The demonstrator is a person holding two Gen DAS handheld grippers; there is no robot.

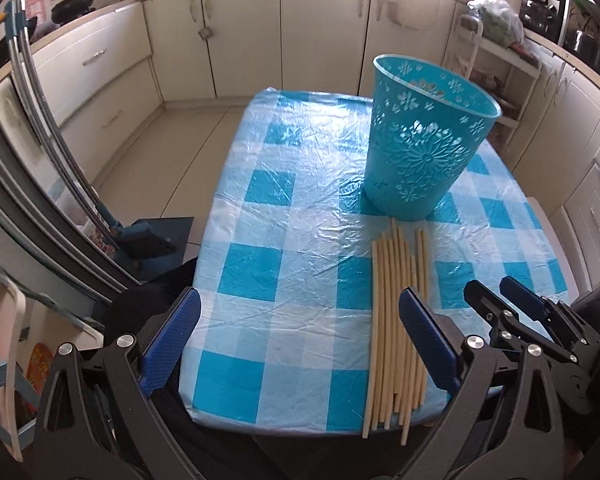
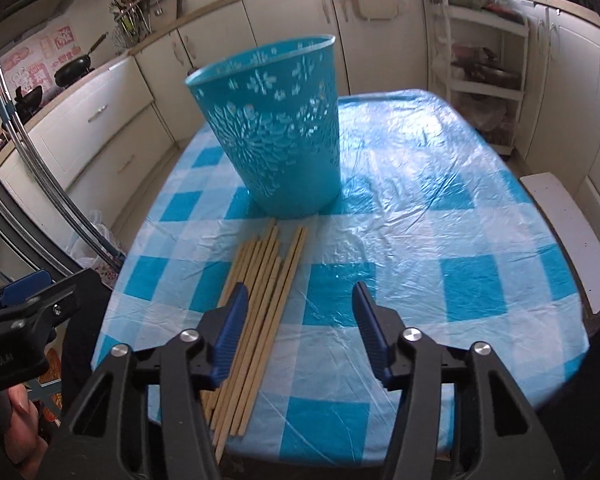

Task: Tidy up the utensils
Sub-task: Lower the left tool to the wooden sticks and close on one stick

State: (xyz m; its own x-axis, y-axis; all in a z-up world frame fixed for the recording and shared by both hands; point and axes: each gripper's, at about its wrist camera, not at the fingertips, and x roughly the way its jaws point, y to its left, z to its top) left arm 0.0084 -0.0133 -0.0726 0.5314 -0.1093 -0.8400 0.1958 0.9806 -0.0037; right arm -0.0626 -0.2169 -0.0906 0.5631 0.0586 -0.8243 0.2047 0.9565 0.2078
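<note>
A bundle of several pale wooden chopsticks lies at the near edge of the table with the blue-and-white checked cloth, their ends poking over the edge. Just behind them stands an upright teal cut-out basket. My left gripper hangs open above the cloth, its right finger over the bundle. My right gripper is open too, its left finger over the chopsticks and some of them in the gap, not pinched. The left gripper shows at the right wrist view's left edge.
Cream kitchen cabinets ring the table. A white bench stands to the right and a white shelf rack at the back right. A blue dustpan with long-handled tools stands on the floor at the left.
</note>
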